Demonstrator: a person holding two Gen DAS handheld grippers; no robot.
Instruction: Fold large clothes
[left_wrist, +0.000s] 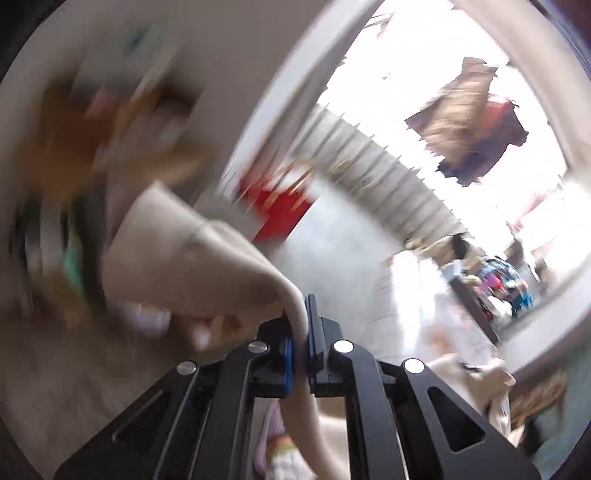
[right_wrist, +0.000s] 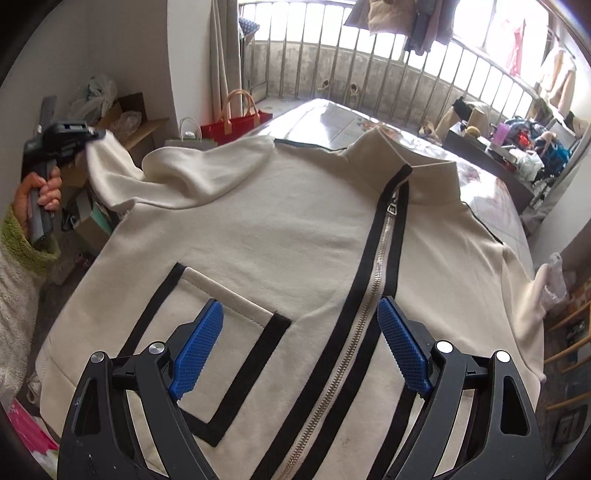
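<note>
1. Two tongs in play. My left tongs (left_wrist: 300, 332) are pressed together, pinching the cuff end of the sleeve (right_wrist: 122, 166); the cloth runs between the blue pads (left_wrist: 288, 360).
2. My right tongs (right_wrist: 301, 341) stand spread wide and hold nothing. They hang over the jacket (right_wrist: 288, 240), pointing down at its lower front, between the pocket (right_wrist: 221, 317) and the zipper (right_wrist: 373, 280).
3. The jacket lies front up, zipped, flat on the bed (right_wrist: 332, 118). The pinched sleeve is lifted off to the jacket's left side; the collar (right_wrist: 424, 173) is at the far end.
4. The left view is badly blurred, so how deep the pinch sits I can only guess; it looks shallow.
5. Step in hand, as I judge it: fold the sleeve across the chest. Keep the pinch firm, carry the cuff low and level, lay it flat without dragging the body askew.
</note>
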